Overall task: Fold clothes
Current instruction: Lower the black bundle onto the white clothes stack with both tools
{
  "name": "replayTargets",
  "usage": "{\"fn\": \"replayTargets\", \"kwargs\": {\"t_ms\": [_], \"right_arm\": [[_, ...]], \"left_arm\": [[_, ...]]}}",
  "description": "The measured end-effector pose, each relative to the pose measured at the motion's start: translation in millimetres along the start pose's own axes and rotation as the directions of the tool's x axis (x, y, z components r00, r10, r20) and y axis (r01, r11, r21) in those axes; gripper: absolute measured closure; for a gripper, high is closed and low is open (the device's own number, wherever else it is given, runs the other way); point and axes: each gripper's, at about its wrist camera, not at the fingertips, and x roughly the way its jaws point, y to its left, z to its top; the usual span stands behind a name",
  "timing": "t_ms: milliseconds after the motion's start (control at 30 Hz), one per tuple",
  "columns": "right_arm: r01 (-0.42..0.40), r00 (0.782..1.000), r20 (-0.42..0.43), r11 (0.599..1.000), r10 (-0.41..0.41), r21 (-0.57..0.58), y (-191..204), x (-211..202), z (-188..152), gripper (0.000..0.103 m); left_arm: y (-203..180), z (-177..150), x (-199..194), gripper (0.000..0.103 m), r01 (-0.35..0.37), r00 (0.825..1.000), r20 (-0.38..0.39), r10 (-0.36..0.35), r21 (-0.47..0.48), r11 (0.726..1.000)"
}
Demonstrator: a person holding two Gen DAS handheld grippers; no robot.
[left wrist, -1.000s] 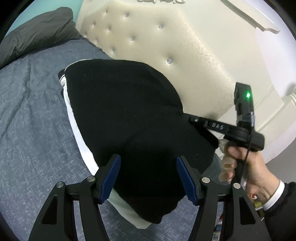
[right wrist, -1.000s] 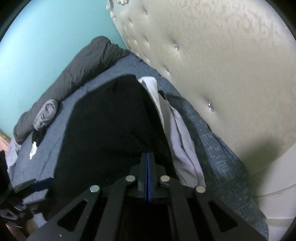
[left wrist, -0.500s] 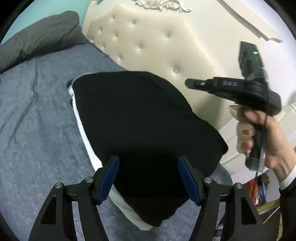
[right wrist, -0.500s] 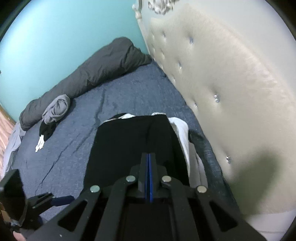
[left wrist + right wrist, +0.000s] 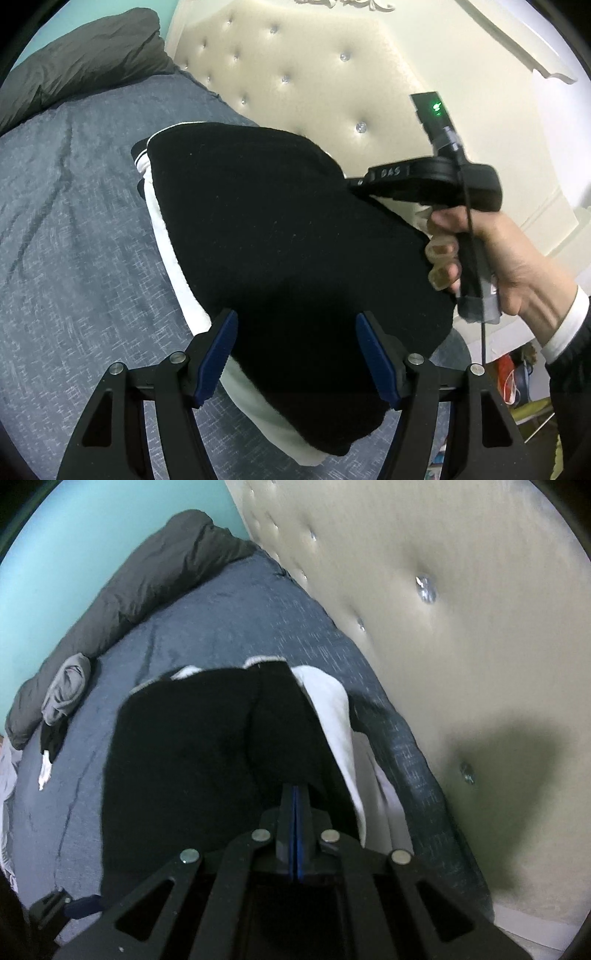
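Left wrist view shows my left claw (image 5: pixel 295 354) wide open, holding nothing, over the black top (image 5: pixel 280 236). My right claw (image 5: pixel 296 805) is pinched tight, maybe on cloth; a hard tug could mess the fold.

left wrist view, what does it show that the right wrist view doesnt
Only the left wrist view shows the person's right hand gripping its handle, and the open left claw over the black garment. Only the right wrist view shows the shut right claw, a rolled grey garment and the teal wall. Both show the black garment, blue bedcover and tufted headboard.
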Motion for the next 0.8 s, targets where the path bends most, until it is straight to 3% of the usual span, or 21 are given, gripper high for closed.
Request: {"fn": "replayTargets", "kwargs": {"t_ms": [267,467,800], "right_arm": [[-0.026,0.995,0.096,0.999,0.03,-0.048,14.8,-40.8,0.3,0.103],[-0.073,0.973,0.214,0.995,0.086,-0.066,8.5,-94.2,-37.5,0.103],[-0.114,0.973,0.201,0.994,0.11,0.007,-20.5,-75.0,-99.2,0.103]], "left_arm": [[-2.3,3.3,-8.9,0.033,-0.013,1.0,0.009,0.013,0.02,1.0],[-5.7,5.4,-15.4,0.032,-0.021,0.999,0.025,0.02,0.039,0.999],[-12.8,-5.7,-9.0,0.032,-0.037,0.999,0.006,0.037,0.065,0.997]]}}
